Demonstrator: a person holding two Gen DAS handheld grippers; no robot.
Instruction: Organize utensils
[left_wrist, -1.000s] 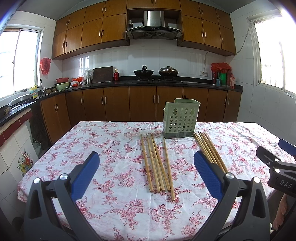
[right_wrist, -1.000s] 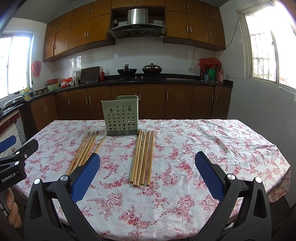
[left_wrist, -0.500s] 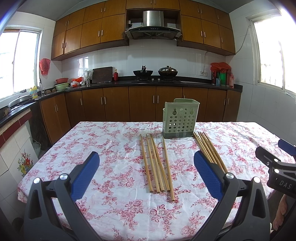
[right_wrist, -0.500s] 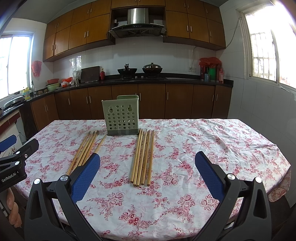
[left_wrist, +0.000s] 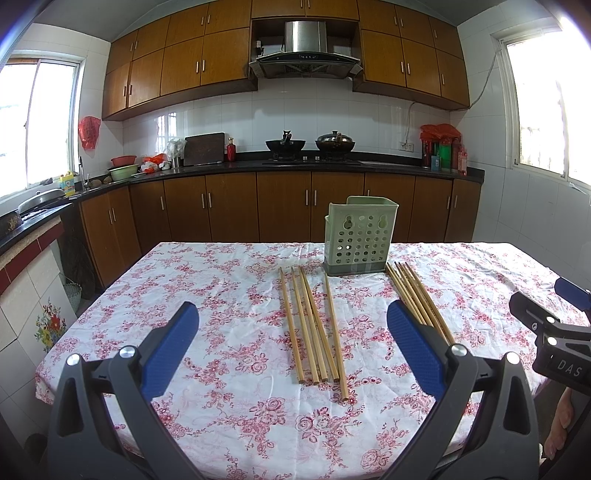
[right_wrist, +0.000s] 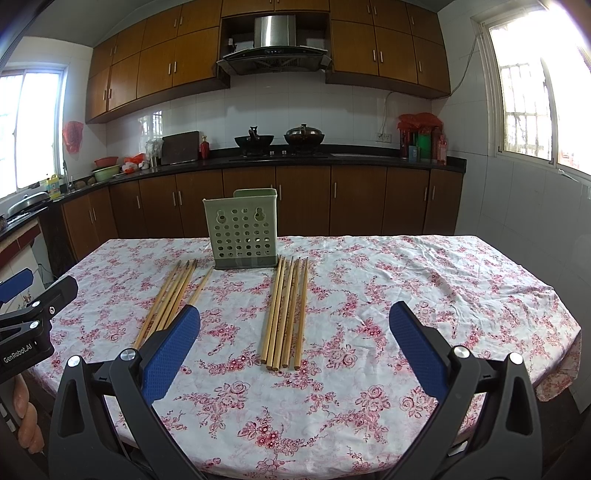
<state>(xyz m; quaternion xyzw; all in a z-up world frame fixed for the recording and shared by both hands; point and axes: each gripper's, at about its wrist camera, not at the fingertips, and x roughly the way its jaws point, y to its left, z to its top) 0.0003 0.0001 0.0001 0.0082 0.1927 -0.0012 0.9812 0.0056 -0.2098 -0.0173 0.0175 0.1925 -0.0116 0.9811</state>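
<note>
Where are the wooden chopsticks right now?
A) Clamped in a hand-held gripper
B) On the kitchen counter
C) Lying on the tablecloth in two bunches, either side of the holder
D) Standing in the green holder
C: one bunch of chopsticks and another bunch lie flat on the floral tablecloth, flanking the green perforated holder.

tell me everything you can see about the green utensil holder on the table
The green utensil holder is a pale green, plastic-looking box, taller than wide, standing upright near the far side of the table. Its front wall has rows of round holes and two keyhole-shaped hanging slots near the top. A darker base band runs around the bottom. A taller back section rises behind the front wall. Nothing sticks out of it. Chopstick bundles lie on either side of its base.
</note>
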